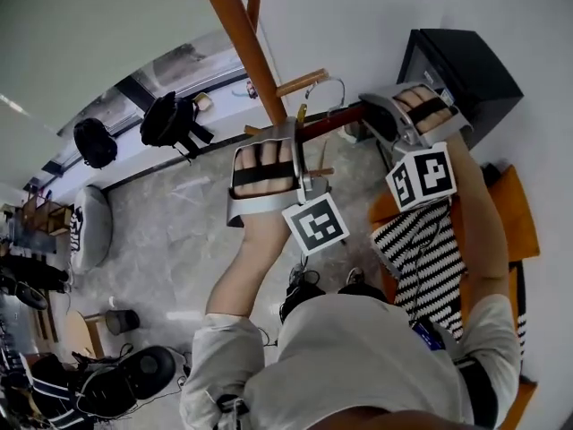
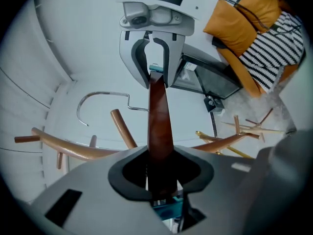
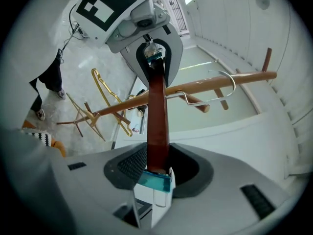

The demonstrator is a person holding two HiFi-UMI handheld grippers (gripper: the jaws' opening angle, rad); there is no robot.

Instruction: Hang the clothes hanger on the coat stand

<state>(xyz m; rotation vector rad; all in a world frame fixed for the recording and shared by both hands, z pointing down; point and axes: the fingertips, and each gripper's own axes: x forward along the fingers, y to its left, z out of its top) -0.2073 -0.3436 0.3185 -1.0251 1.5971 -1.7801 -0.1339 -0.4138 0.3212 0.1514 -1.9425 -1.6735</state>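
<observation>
Wooden hanger (image 1: 333, 118) looks light, stiff, prob. slick, so left tongs (image 2: 157, 180) & right tongs (image 3: 157, 168), each clamped on 1 end, suit it, leaving wire hook (image 2: 105, 93) free.

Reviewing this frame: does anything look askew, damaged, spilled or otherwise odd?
Nothing stands out. The left hand-held gripper and right hand-held gripper each clamp one end of the brown clothes hanger. Its metal hook sits beside the coat stand, not yet on a peg. No damage or spills are visible.
</observation>
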